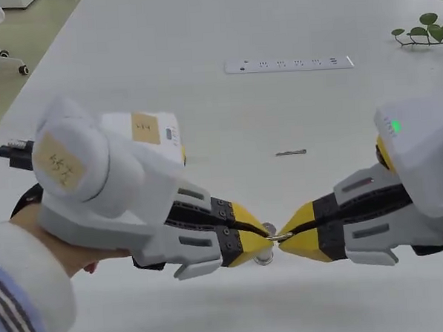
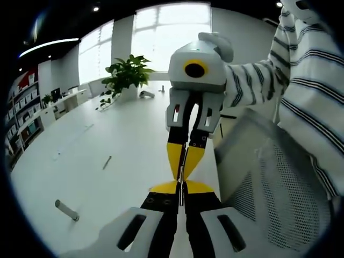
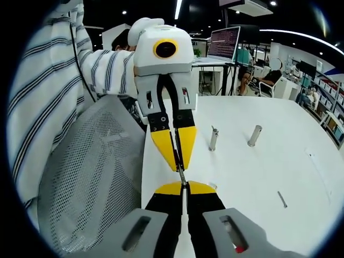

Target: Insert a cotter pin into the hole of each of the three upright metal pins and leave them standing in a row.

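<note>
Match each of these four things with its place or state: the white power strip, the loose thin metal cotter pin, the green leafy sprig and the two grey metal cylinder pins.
Things
1. white power strip
2. loose thin metal cotter pin
3. green leafy sprig
4. two grey metal cylinder pins

Places or states
A. standing upright, apart from each other
B. far right, leaves spread over the tabletop
C. lying flat on the white table, nearer than the strip
D. lying flat at the far side, sockets up

Pairs: 1-D, 2-C, 3-B, 4-A
</note>
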Motion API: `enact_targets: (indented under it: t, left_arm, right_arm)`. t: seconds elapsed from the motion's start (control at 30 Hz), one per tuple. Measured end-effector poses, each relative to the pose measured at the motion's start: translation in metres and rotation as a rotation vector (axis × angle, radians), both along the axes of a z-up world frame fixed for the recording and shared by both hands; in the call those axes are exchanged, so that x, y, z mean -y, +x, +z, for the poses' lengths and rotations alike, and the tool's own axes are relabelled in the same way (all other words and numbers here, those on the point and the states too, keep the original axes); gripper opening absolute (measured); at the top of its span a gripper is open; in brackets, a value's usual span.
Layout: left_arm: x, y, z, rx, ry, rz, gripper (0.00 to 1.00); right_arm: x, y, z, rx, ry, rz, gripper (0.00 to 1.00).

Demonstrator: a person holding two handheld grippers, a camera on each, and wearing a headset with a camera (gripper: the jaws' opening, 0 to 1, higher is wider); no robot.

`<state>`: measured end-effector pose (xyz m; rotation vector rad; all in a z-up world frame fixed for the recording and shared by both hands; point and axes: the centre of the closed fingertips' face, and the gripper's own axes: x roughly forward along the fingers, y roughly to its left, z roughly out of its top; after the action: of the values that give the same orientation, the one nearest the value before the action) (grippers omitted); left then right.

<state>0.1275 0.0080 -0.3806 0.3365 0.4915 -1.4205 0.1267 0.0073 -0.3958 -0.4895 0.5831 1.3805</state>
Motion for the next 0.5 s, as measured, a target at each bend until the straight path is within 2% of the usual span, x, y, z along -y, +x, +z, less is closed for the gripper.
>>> enact_targets:
  t: [0.03,0.1,0.2,0.27,0.33,0.5]
  left_arm:
    - [0.0,0.003,0.0,-0.017,-0.005,0.021,0.0]
    - [0.0,0.003,-0.001,-0.023,-0.008,0.021,0.0]
    - [0.001,0.003,-0.001,-0.016,-0.01,0.018,0.0]
    - [0.001,0.007,-0.001,0.001,-0.009,0.028,0.05]
    - [0.0,0.01,-0.004,0.005,-0.001,0.04,0.11]
    - [0.0,0.015,-0.008,0.014,0.013,0.059,0.17]
  right_arm:
    - [0.0,0.0,-0.001,0.001,-0.003,0.0,0.0]
    - [0.0,0.001,-0.001,0.005,-0.002,-0.009,0.0]
    - [0.001,0.001,-0.002,0.009,0.0,-0.016,0.0]
    - [0.002,0.002,-0.002,0.011,-0.001,-0.02,0.0]
    - [0.004,0.005,-0.002,0.014,0.002,-0.036,0.0]
    - [0.014,0.012,-0.004,0.021,-0.011,-0.075,0.0]
